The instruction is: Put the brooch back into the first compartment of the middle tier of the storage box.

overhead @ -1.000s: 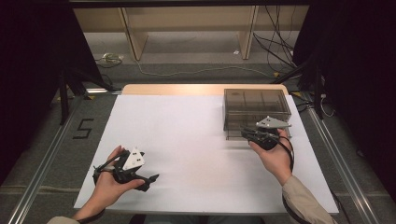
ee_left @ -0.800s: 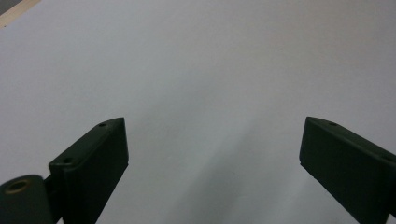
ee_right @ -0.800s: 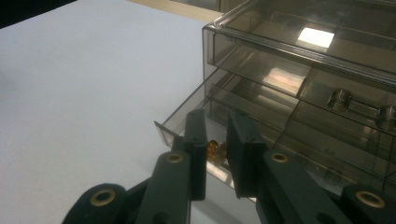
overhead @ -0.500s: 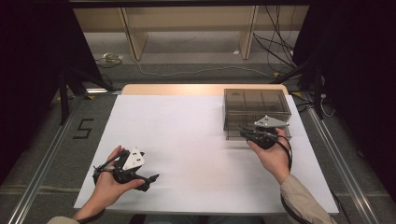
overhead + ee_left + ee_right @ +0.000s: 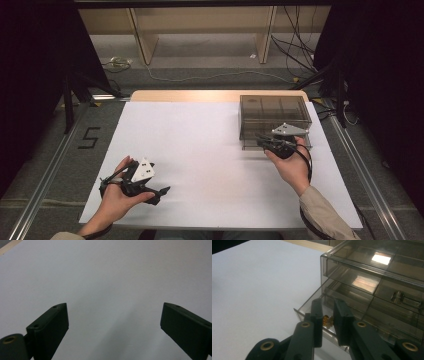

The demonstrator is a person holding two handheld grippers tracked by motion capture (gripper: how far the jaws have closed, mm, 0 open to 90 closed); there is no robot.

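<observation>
A smoky transparent drawer cabinet (image 5: 274, 116) stands at the back right of the white table (image 5: 200, 150). In the right gripper view the cabinet (image 5: 372, 267) has its lower drawer (image 5: 308, 307) pulled partly out. My right gripper (image 5: 327, 303) is shut on that drawer's small amber knob (image 5: 327, 320). Seen from above, the right gripper (image 5: 263, 143) sits at the cabinet's front left corner. My left gripper (image 5: 159, 194) rests near the table's front left. Its jaws stand wide apart over bare white surface in the left gripper view (image 5: 113, 315), with nothing between them.
Another drawer with a clear knob (image 5: 398, 297) stays closed to the right of the open one. Metal rails (image 5: 47, 185) run along both table sides. Wooden shelving (image 5: 200, 30) and loose cables (image 5: 210, 77) lie beyond the far edge. A "5" mark (image 5: 90, 137) is on the floor at left.
</observation>
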